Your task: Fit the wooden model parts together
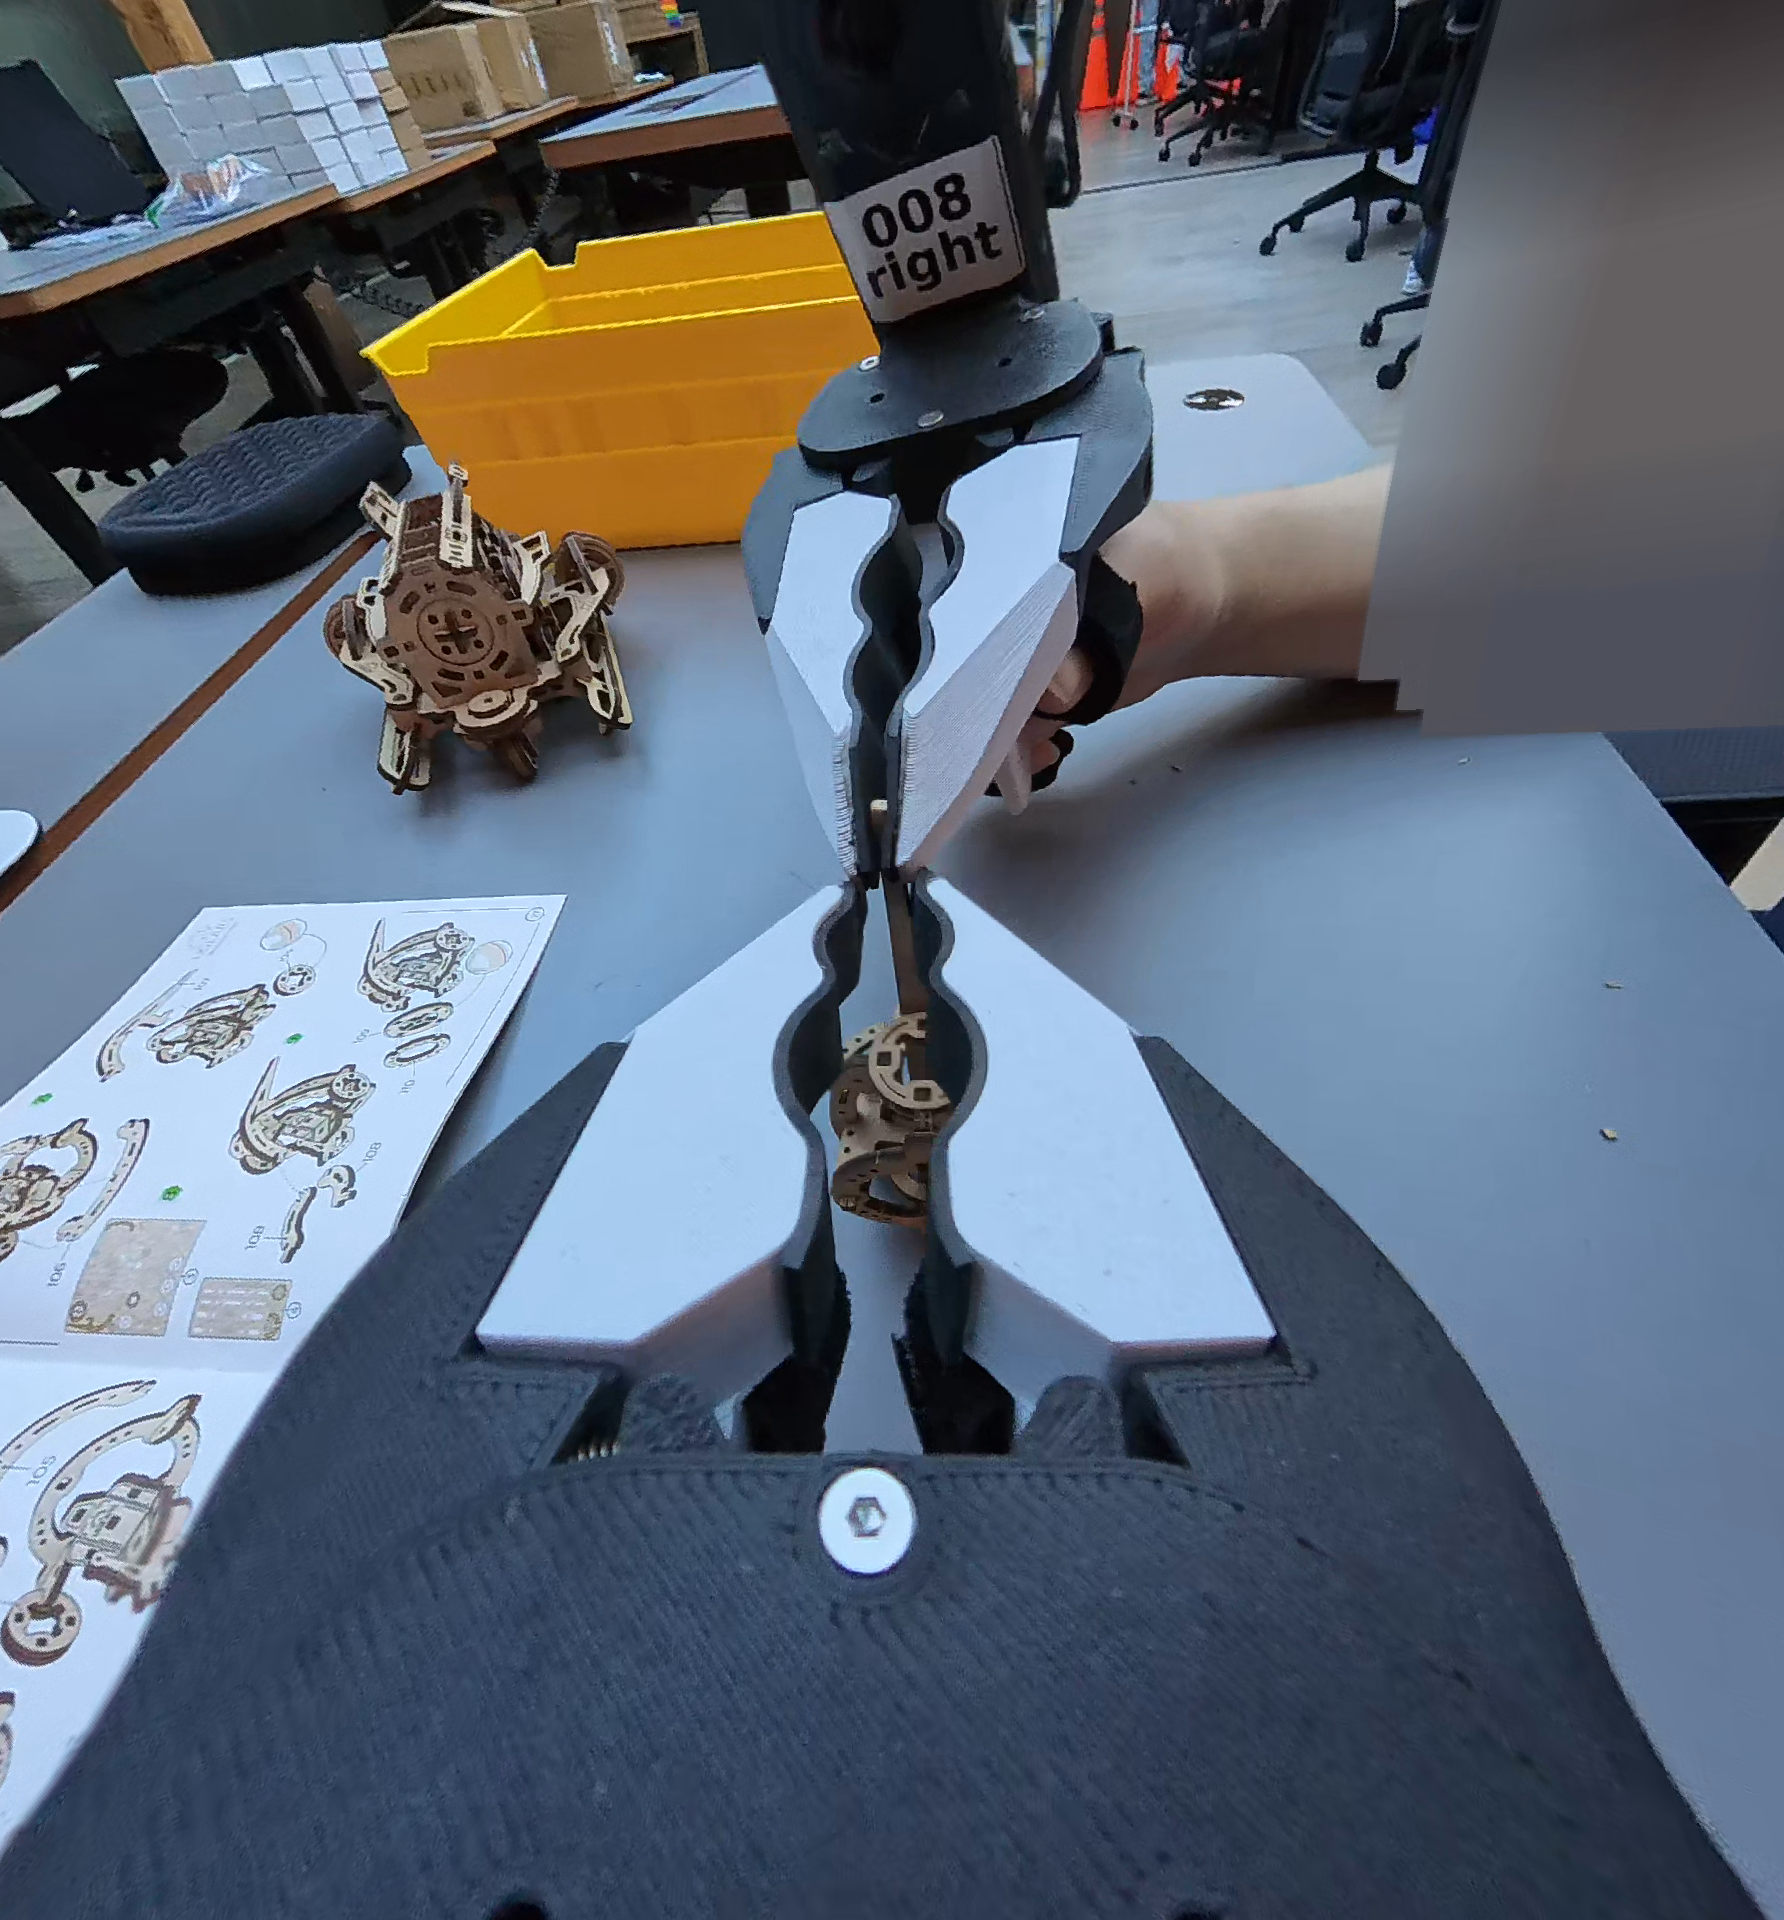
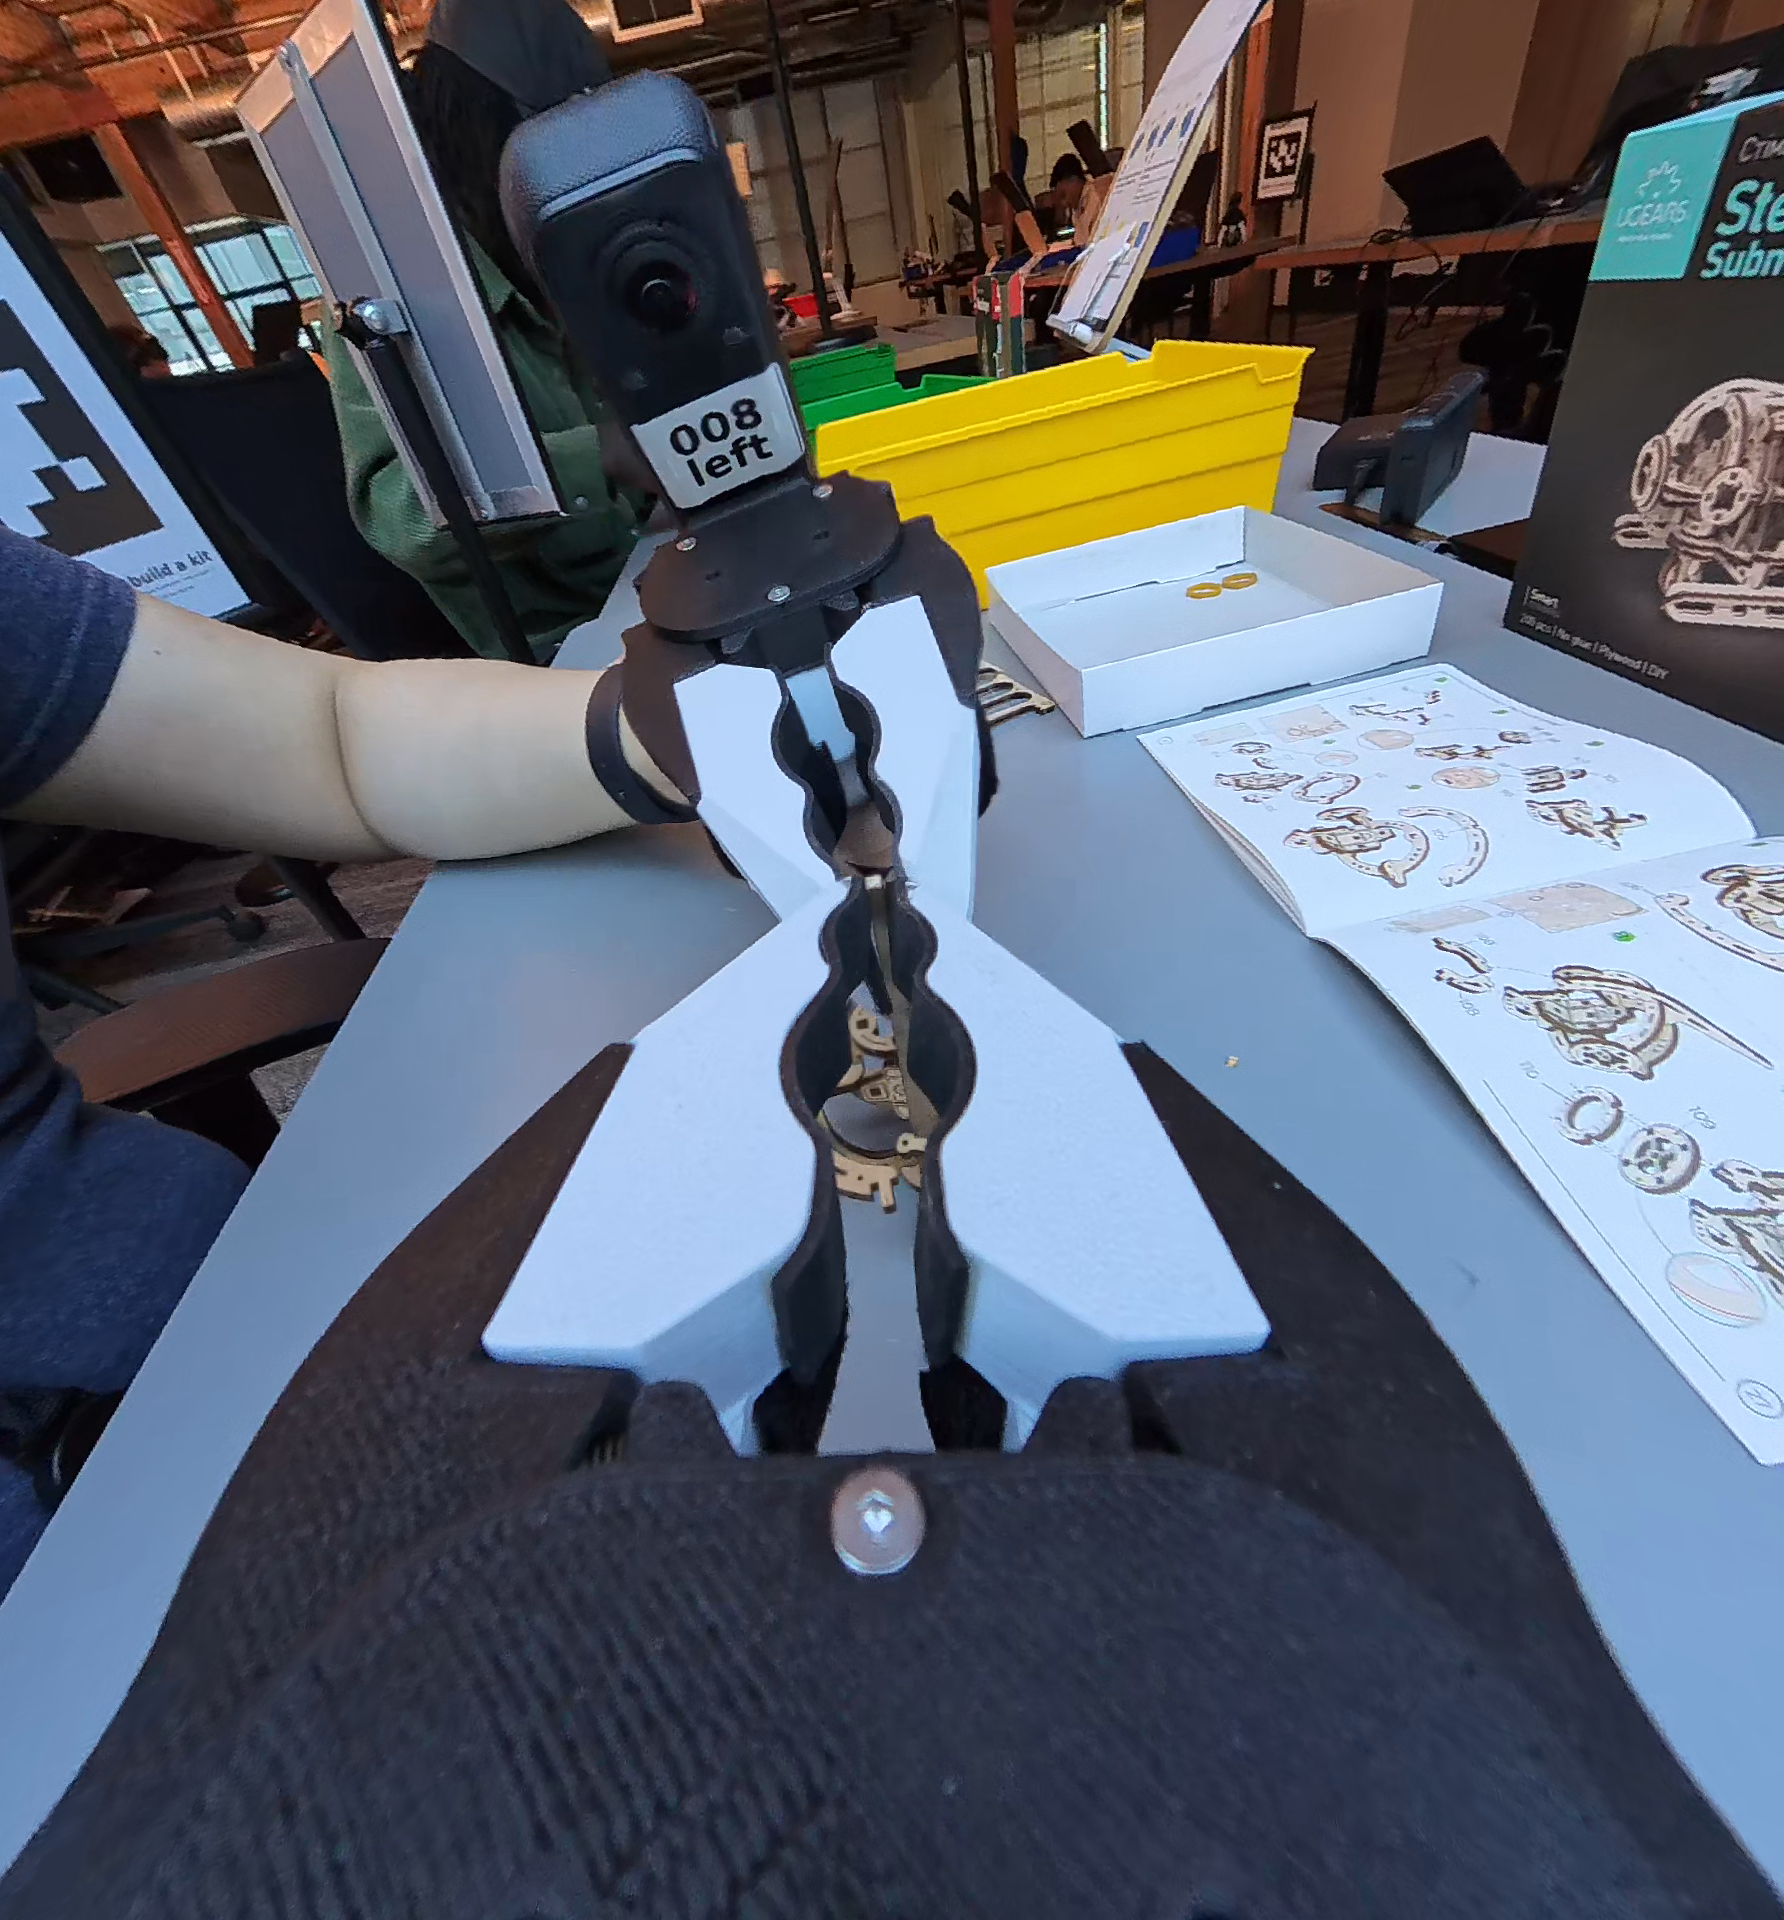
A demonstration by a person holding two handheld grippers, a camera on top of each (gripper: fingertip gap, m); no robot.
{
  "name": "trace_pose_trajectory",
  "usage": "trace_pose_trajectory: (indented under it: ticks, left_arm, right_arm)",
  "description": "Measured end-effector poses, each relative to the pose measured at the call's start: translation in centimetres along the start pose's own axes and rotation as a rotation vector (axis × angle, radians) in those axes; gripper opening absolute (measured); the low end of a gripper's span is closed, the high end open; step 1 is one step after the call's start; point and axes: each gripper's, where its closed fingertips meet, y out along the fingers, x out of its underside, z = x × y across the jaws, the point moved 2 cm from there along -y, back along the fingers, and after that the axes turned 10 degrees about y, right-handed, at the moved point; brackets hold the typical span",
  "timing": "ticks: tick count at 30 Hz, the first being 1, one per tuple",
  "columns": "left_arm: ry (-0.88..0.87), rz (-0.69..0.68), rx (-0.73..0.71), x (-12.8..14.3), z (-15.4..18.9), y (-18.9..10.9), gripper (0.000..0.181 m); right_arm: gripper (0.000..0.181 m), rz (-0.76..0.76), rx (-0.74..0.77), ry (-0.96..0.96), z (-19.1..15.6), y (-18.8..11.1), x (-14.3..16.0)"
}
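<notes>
Wood part: thin wooden strip (image 1: 900, 961) at frame centre, pinched at its ends by both grippers, above the grey table (image 1: 1335, 1039).
Left gripper (image 1: 880, 891): jaws nearly closed on the strip.
Right gripper (image 2: 872, 883): jaws nearly closed on the strip's other end.
Small subassembly (image 1: 883, 1127): hangs on the strip, between the left fingers.
Open room: bare table at right of the left wrist view.
Left side: instruction booklet (image 1: 244, 1122), wooden model (image 1: 472, 634) upper left, yellow bin (image 1: 618, 416) behind.

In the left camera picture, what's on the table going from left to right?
Instruction booklet → finished wooden model → yellow bin → the right gripper, shut on a wooden stick.
</notes>
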Motion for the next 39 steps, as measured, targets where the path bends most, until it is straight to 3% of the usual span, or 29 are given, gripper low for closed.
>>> trace_pose_trajectory:
  ticks: [17, 25, 32, 39]
  left_arm:
    - [0.001, 0.047, -0.009, 0.03, 0.36, -0.12, 0.004]
    - [0.017, 0.035, -0.047, -0.06, -0.26, -0.5, 0.026]
    - [-0.025, 0.018, 0.019, 0.06, 0.33, 0.03, 0.002]
    - [-0.004, 0.023, 0.012, 0.22, 0.29, -0.07, 0.002]
  right_arm:
    - [0.001, -0.013, -0.01, -0.024, -0.13, 0.16, 0.09]
    - [0.002, -0.005, -0.014, -0.013, -0.04, 0.01, 0.1]
    - [0.001, -0.007, -0.019, -0.016, -0.1, -0.02, 0.13]
    - [0.002, -0.011, -0.022, -0.013, -0.15, 0.12, 0.21]
